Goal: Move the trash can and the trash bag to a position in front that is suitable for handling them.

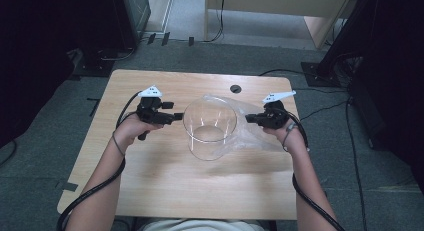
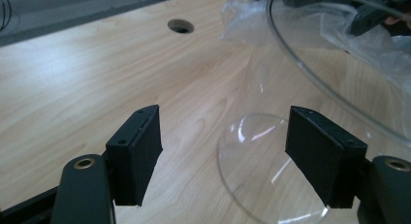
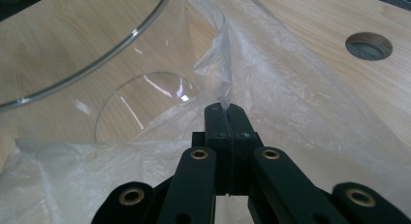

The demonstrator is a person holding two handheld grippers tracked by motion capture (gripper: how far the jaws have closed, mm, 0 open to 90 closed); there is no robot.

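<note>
closed black jaws of the right hand-held gripper [image 3: 227, 107] nearest the lens in the right gripper view, pressed flat together with a thin pinch of the clear plastic bag [image 3: 300, 103] caught between the tips. pinched at an edge rather than mid-sheet, probably so the film can be drawn taut and lifted without bunching. spread loosely over the pale wooden worktop [image 1: 165, 186] on the right side, crumpled and draped against the far side of the glass bowl [image 1: 209, 127], which stands upright near the middle of the worktop, between the two hands. wide at the rim, narrower at the base, empty as far as can be seen. just left of the bowl in the high view, the left hand-held gripper [image 1: 175, 117], pointed level toward the rim; jaws spread wide in the left gripper view, nothing between the pads, bare wood and the curved base of the bowl [image 2: 261, 175] showing through the gap. held open and aimed that way most likely to take the glass wall or rim, steadying the bowl while the bag is worked around or over it. not touching the glass yet, as far as can be told. likely aim overall: bagging or covering the bowl, one side gripping film, the other free for the glass. round cable hole [image 1: 235, 88] toward the far edge of the worktop, well apart from the work.
</note>
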